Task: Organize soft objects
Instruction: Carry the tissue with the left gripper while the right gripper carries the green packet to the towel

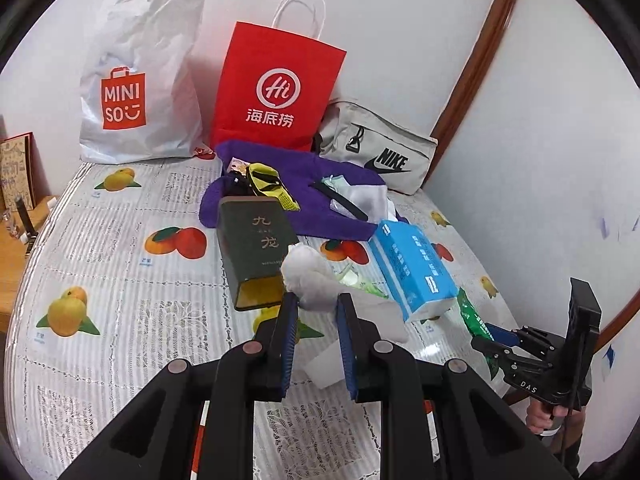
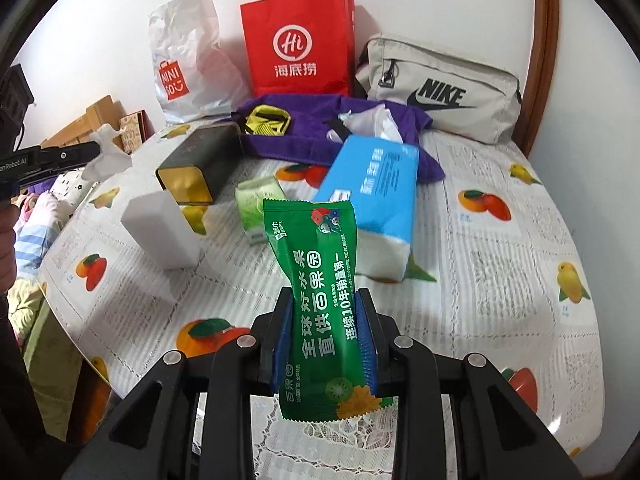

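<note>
Both tools are loaded above the bench: the left tool (image 1: 318,306) pinches a crumpled white tissue wad (image 1: 308,276) between its blue pads, and the right tool (image 2: 325,334) is clamped on a green foil wet-wipe packet (image 2: 320,276), held upright clear of the fruit-print tablecloth (image 2: 500,280). Judged early-stage: a blue soft tissue pack (image 2: 374,196), small light-green tissue packet (image 2: 258,204), white foam block (image 2: 162,232), dark green tin (image 2: 196,164) and purple towel (image 1: 320,200) lie scattered. Neither held item is placed; red paper bag (image 2: 298,46), white plastic bag (image 2: 188,64) and grey Nike pouch (image 2: 440,88) stand behind.
</note>
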